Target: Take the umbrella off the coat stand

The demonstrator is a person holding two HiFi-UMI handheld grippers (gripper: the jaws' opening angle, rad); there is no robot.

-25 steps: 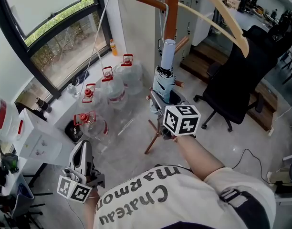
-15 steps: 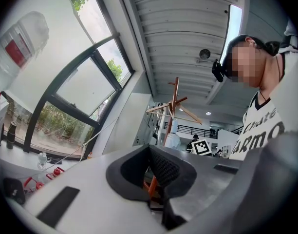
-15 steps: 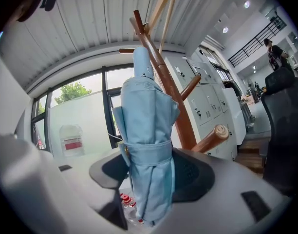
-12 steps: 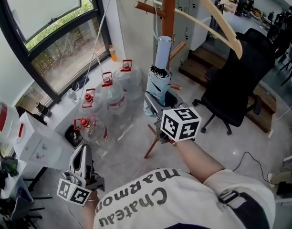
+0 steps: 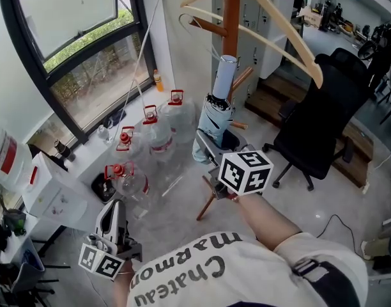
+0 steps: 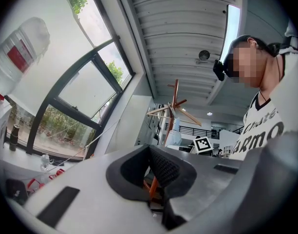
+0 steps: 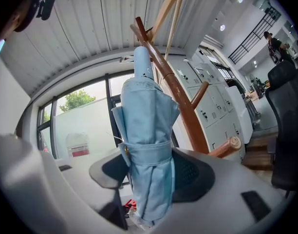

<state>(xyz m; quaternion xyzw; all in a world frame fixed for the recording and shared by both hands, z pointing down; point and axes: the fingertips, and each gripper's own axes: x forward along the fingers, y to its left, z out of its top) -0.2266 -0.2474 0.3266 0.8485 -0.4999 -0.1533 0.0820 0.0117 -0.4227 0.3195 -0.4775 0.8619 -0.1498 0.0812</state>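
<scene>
A folded light-blue umbrella (image 5: 218, 115) stands upright beside the brown wooden coat stand (image 5: 231, 18). My right gripper (image 5: 212, 147) is shut on its lower part, the marker cube just behind the jaws. In the right gripper view the umbrella (image 7: 146, 150) fills the gap between both pads, strap at jaw height, with the coat stand (image 7: 174, 89) right behind it. Whether the umbrella still touches a peg is hidden. My left gripper (image 5: 111, 217) hangs low at the left, shut and holding nothing; in its own view the left gripper (image 6: 151, 177) points toward the distant stand.
Several large water jugs (image 5: 151, 133) with red caps stand on the floor by the window (image 5: 68, 50). Wooden hangers (image 5: 278, 24) hang from the stand's top. A black office chair (image 5: 323, 120) is at the right. A white water dispenser (image 5: 48, 190) sits at the left.
My right gripper has risen a little with the umbrella held in it, along the coat stand. The left gripper has stayed where it was.
</scene>
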